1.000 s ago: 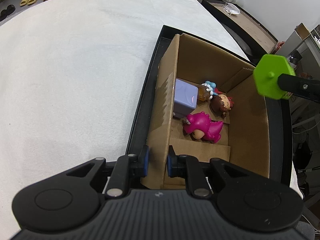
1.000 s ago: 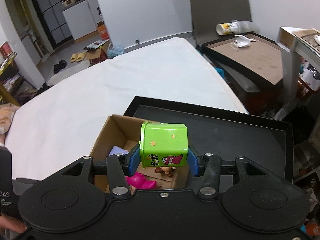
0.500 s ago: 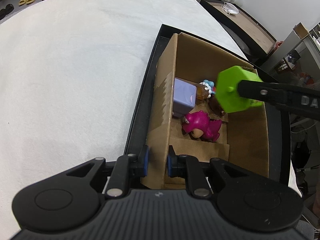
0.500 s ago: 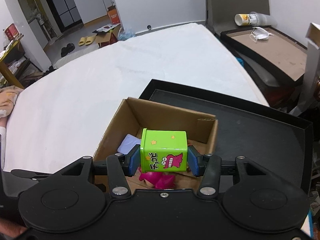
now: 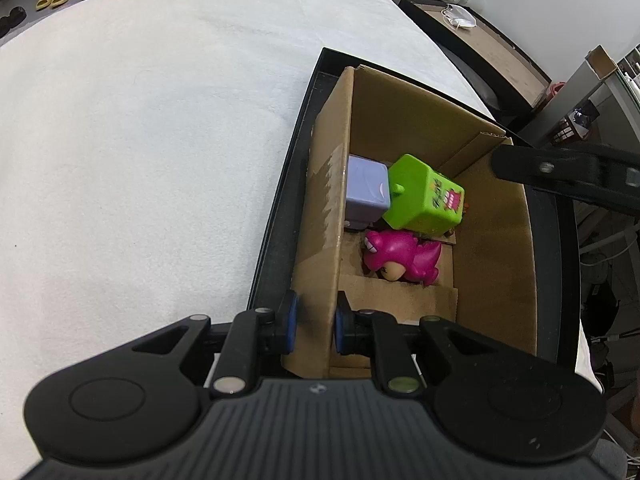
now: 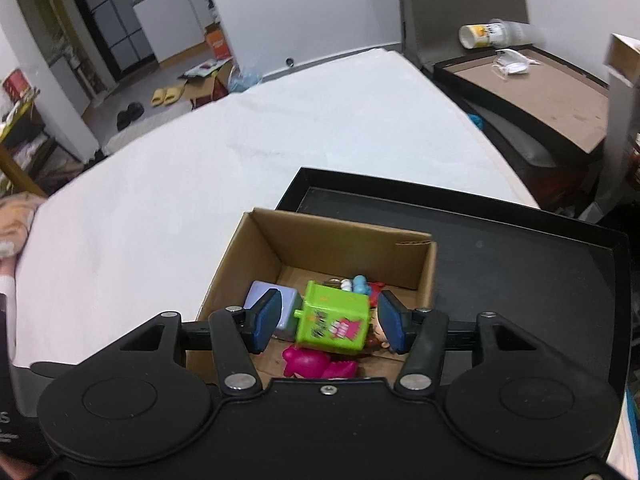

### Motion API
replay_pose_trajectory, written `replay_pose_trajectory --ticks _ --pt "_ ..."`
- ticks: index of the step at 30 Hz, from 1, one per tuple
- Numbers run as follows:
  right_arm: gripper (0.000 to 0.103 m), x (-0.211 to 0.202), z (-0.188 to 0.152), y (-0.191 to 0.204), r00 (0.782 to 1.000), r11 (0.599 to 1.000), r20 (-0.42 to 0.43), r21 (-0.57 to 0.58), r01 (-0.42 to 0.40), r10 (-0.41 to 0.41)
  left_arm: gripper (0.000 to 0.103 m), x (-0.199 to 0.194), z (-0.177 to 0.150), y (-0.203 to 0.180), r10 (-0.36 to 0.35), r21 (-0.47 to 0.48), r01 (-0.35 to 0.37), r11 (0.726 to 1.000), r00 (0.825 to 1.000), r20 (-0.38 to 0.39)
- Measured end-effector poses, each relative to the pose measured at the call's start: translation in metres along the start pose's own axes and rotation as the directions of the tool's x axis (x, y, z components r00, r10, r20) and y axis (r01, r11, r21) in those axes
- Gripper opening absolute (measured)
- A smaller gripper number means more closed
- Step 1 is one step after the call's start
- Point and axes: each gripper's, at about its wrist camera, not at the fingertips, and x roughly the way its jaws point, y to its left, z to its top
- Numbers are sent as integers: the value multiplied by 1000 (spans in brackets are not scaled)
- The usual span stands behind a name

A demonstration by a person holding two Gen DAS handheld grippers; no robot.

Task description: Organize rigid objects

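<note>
The right tongs point(image 6: 327, 327) have just spread, dropping the green tin point(image 6: 331, 317) below them into the box point(image 5: 496, 248), tilted on the toys. The left tongs point(image 5: 313, 327) pinch the box's near wall. Next: withdraw the right tongs upward

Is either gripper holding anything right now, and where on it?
The left gripper is clamped on the cardboard box at its near left wall. The right gripper holds nothing: its jaws have just opened and the green box sits free.
</note>
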Motion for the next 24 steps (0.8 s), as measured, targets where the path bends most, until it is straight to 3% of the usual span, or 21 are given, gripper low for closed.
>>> replay_pose_trajectory --ticks 10,24 --pt "55 -27 -17 -11 1000 998 14 59 6 -7 15 -4 2 -3 5 26 -5 1000 1000 3" --pt "74 -79 -50 -42 996 980 46 189 70 -80 16 -47 5 -15 14 93 -16 996 1000 15"
